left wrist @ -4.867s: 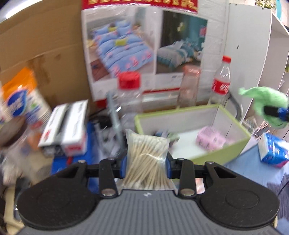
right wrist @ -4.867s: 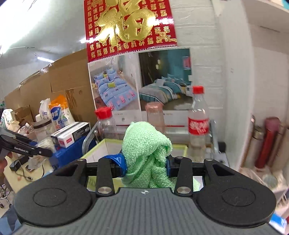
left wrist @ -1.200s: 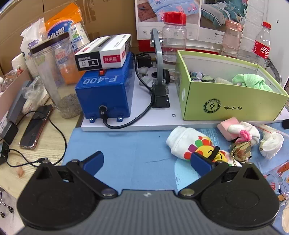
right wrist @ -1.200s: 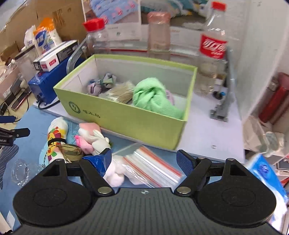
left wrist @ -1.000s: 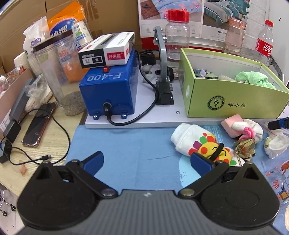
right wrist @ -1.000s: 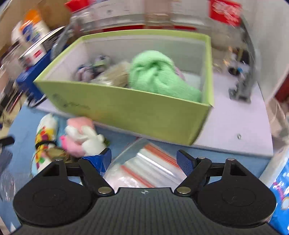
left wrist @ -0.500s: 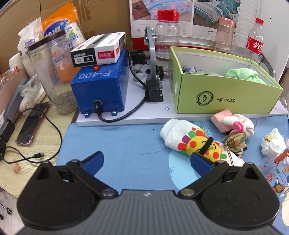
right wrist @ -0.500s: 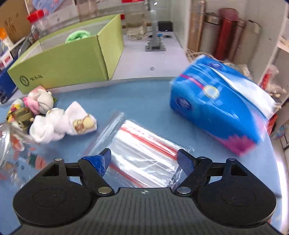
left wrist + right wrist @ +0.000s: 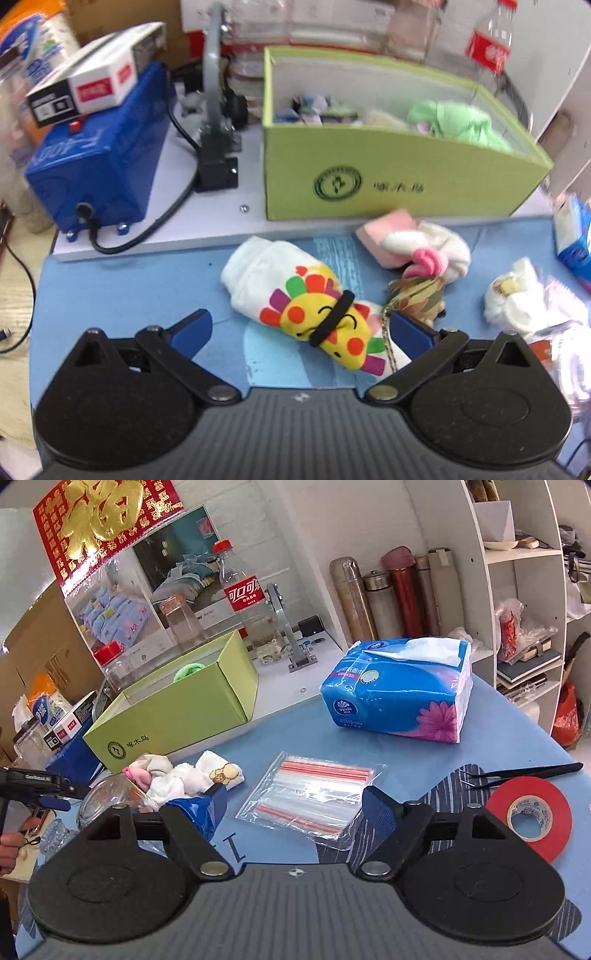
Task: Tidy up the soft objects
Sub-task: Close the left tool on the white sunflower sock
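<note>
A green box (image 9: pixel 388 192) (image 9: pixel 173 716) holds a green cloth (image 9: pixel 458 122) and other soft items. On the blue mat lie a rolled sun-print sock (image 9: pixel 306 310), a pink-and-white toy (image 9: pixel 424 247) and white socks (image 9: pixel 513 302) (image 9: pixel 199 775). My left gripper (image 9: pixel 299 328) is open, its jaws on either side of the sun-print sock. My right gripper (image 9: pixel 291 805) is open and empty over a stack of zip bags (image 9: pixel 310 794). A blue tissue pack (image 9: pixel 399 686) lies beyond it.
A blue machine (image 9: pixel 99 158) with a white carton sits left of the box. Bottles (image 9: pixel 247 594) and jars stand behind. Red tape (image 9: pixel 532 812), black tweezers (image 9: pixel 524 771) and flasks (image 9: pixel 388 594) are at the right; a glass jar (image 9: pixel 107 797) lies left.
Both grippers let go of the cotton swabs and green cloth, now in the box. My left gripper moved closer to the sun-print sock. My right gripper swung right and tilted up toward the tissue pack.
</note>
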Tool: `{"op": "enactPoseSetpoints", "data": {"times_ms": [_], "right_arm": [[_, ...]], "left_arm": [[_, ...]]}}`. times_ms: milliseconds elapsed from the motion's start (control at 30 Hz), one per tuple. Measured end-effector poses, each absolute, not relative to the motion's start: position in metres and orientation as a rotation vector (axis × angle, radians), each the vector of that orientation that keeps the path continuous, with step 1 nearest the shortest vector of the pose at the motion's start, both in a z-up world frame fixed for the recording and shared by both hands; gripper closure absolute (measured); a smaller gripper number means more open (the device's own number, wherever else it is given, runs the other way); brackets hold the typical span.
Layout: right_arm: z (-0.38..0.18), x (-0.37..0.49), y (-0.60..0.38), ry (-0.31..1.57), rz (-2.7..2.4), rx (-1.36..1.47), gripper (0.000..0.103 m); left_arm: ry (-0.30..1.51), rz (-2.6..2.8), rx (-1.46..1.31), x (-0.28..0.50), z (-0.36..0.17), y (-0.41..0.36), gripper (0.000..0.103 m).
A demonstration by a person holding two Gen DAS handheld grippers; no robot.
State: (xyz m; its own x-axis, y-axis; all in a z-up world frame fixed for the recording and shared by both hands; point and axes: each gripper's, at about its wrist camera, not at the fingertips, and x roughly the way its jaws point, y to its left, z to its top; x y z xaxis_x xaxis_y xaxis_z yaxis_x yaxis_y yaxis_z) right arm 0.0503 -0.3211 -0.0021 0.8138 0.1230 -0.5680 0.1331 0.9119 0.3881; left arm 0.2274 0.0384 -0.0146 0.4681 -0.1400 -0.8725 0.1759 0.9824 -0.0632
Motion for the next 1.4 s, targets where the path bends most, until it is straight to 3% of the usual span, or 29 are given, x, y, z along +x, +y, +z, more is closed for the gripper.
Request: {"op": "enactPoseSetpoints", "data": {"times_ms": [200, 533, 700, 1033, 1167, 1400], "right_arm": [[0.000, 0.057, -0.331, 0.616, -0.008, 0.393, 0.036], [-0.002, 0.069, -0.333, 0.587, 0.034, 0.427, 0.036], [0.000, 0.071, -0.330, 0.586, 0.046, 0.417, 0.036], [0.008, 0.087, -0.327, 0.605, 0.068, 0.334, 0.036], [0.009, 0.088, -0.327, 0.605, 0.078, 0.319, 0.036], [0.007, 0.096, -0.326, 0.650, 0.086, 0.265, 0.036]], "left_arm": [[1.115, -0.158, 0.051, 0.237, -0.030, 0.048, 0.000], [1.005, 0.215, 0.143, 0.233, -0.016, 0.083, 0.001], [0.955, 0.168, 0.015, 0.220, 0.005, 0.090, 0.001], [1.047, 0.266, -0.285, 0.254, -0.024, 0.089, 0.001], [1.140, 0.237, -0.266, 0.265, -0.044, 0.085, 0.001], [1.124, 0.244, -0.190, 0.251, -0.046, 0.108, 0.001]]}}
